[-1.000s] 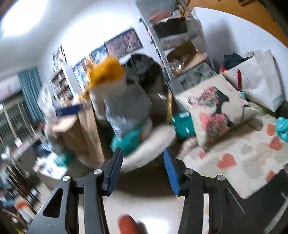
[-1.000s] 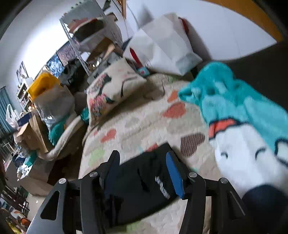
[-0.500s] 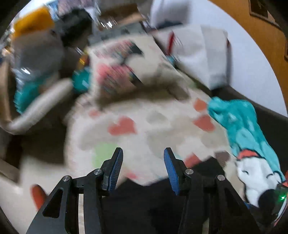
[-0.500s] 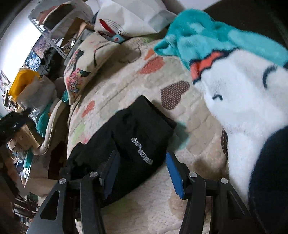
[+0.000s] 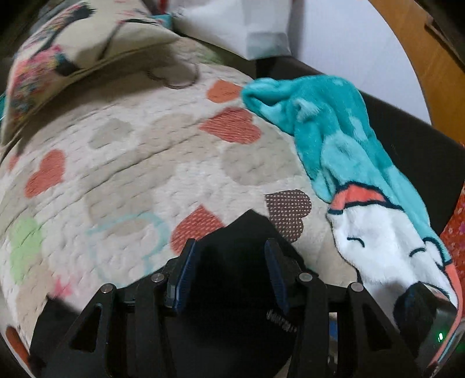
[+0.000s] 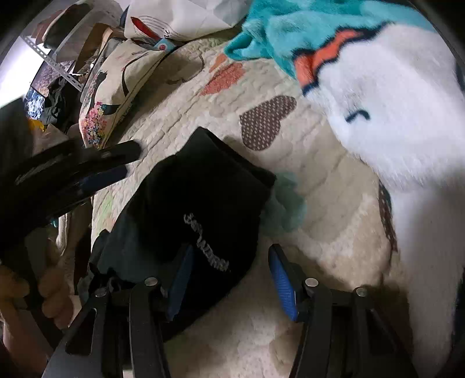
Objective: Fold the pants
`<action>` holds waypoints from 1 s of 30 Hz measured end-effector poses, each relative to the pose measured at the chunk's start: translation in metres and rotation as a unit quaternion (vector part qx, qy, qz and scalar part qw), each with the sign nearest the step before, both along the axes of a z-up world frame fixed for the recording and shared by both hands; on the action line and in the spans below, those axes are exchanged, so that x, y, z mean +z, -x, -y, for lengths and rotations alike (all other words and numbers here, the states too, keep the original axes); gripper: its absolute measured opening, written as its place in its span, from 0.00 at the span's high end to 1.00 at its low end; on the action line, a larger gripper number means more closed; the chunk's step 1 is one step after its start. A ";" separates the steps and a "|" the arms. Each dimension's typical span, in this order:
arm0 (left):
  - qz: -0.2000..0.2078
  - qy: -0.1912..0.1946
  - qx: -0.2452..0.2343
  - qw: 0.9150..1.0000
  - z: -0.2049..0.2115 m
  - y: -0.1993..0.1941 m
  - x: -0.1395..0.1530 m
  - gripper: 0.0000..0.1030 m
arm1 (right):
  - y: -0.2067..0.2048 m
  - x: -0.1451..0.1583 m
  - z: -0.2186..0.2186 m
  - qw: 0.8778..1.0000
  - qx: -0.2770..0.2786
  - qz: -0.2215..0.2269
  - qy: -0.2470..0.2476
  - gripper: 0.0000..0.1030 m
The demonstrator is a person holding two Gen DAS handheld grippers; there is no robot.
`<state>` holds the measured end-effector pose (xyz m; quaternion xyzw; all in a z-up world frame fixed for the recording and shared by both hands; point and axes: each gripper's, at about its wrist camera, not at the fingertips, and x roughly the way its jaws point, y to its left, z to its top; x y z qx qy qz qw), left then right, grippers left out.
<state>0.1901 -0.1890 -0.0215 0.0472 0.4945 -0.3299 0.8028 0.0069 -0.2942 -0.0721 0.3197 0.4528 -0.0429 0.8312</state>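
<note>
The black pants (image 6: 191, 203) lie bunched on a cream heart-patterned blanket (image 6: 319, 180), with grey lettering on the cloth. My right gripper (image 6: 229, 270) is open just above their near right edge. My left gripper (image 5: 229, 270) is open and hovers over the pants (image 5: 232, 241), whose far corner shows between the fingers. The left gripper also shows at the left of the right wrist view (image 6: 116, 162), held by a hand. Neither gripper holds cloth.
A teal and white plush blanket (image 5: 348, 162) lies at the right on the bed. A patterned pillow (image 5: 66, 49) and a white bag (image 5: 250, 26) sit at the far end. Shelves and clutter (image 6: 58, 58) stand beyond the bed's left edge.
My left gripper has swung from facing the room to above the bed and come down over the pants. My right gripper has moved closer to the pants. Both stay open.
</note>
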 end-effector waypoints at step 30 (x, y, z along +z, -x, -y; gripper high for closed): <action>0.025 -0.059 -0.055 0.996 0.041 -0.002 -0.003 0.88 | -0.020 0.016 -0.014 0.997 0.045 0.052 0.036 0.74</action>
